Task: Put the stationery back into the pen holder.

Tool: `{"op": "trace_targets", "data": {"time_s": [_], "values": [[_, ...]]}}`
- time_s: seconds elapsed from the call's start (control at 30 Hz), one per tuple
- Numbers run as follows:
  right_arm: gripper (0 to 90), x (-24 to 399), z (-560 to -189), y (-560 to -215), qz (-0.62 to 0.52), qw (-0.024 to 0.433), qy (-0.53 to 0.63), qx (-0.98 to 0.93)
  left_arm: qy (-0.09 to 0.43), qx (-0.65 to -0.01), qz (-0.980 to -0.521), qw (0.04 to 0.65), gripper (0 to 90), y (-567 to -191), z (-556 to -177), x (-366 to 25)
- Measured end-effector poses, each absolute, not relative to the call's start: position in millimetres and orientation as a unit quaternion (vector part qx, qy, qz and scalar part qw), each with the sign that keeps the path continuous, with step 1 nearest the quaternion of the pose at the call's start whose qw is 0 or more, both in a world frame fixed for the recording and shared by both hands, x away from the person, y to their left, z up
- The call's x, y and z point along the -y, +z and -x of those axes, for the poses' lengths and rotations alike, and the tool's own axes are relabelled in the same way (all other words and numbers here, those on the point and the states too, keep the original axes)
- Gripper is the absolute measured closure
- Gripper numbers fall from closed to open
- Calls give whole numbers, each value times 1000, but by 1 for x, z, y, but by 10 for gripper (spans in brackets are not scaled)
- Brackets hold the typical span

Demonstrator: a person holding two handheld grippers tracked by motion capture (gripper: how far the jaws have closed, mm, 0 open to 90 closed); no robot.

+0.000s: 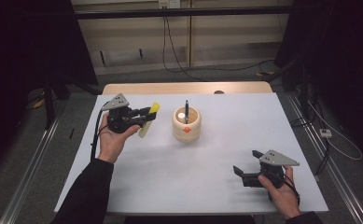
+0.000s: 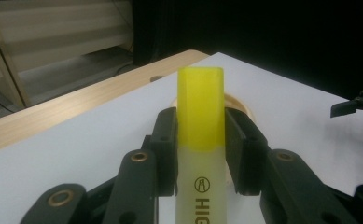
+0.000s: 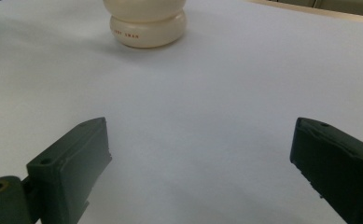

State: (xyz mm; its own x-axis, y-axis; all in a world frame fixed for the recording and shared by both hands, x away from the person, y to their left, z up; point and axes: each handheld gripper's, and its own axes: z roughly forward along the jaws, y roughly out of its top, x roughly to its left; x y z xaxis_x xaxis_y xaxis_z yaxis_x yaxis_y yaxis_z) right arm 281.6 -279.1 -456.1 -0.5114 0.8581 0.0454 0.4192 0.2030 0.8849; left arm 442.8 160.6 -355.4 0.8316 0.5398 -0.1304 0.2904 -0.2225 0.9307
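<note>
A yellow highlighter (image 1: 150, 119) with a pale barrel is held above the table's left half, with my left gripper (image 1: 144, 117) shut on it. In the left gripper view both pads press the highlighter (image 2: 201, 135) just below its yellow cap, and my left gripper (image 2: 201, 154) points toward the pen pot. The cream round pen pot (image 1: 186, 126) stands mid-table, to the right of the highlighter, with a dark pen (image 1: 186, 109) standing in it. My right gripper (image 1: 248, 164) rests low at the front right, open and holding nothing. In its own view the right gripper (image 3: 202, 163) faces the pot (image 3: 146, 21).
The white table top (image 1: 226, 154) ends in a wooden strip (image 1: 184, 87) at the far edge. Cables lie on the floor behind and to the right. A dark stand is at the far left. In the left gripper view the other gripper (image 2: 359, 109) shows at the right edge.
</note>
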Motion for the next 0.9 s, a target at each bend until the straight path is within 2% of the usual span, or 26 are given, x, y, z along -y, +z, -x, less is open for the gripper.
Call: {"op": "trace_targets", "data": {"time_s": [0.6,0.9], "values": [[45,278,-282,-457,-434,240,461,-736,104,-259,-758,589,672,-338,-440,-129],[45,279,-282,-456,-433,240,463,-735,108,-248,-767,582,672,-331,-443,-108]]}}
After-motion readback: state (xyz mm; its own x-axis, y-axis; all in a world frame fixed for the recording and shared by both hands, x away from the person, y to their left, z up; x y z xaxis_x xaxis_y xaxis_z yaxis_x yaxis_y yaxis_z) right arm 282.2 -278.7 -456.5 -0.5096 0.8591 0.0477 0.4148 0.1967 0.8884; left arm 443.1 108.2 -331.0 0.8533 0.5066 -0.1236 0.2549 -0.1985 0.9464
